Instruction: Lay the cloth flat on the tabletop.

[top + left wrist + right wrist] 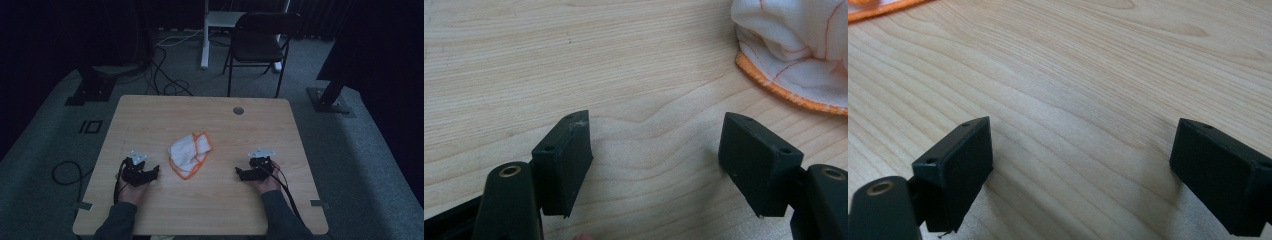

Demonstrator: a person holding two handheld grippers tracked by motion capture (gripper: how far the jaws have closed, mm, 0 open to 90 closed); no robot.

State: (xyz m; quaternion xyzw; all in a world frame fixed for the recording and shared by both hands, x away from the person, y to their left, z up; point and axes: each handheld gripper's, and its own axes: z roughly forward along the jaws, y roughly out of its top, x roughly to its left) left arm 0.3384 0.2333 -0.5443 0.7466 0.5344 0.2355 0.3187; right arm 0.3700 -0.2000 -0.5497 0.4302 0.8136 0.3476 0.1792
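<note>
A crumpled white cloth with an orange hem (189,154) lies near the middle of the wooden table (150,115). My left gripper (151,172) rests on the table to the cloth's left, held by a hand, pointing toward the cloth. Its jaws stand wide apart over bare wood in the left gripper view, midpoint (655,145), with the cloth (794,55) at the upper right, a short way ahead. My right gripper (240,173) rests to the cloth's right, jaws open over bare wood (1080,145). The cloth's orange hem (883,9) shows at that view's top left.
A small round grommet (238,110) sits near the table's far edge. Beyond the table stand a black folding chair (260,42) and a white post (205,35). Cables (165,75) lie on the grey carpet, and dark stand bases (92,87) flank the table.
</note>
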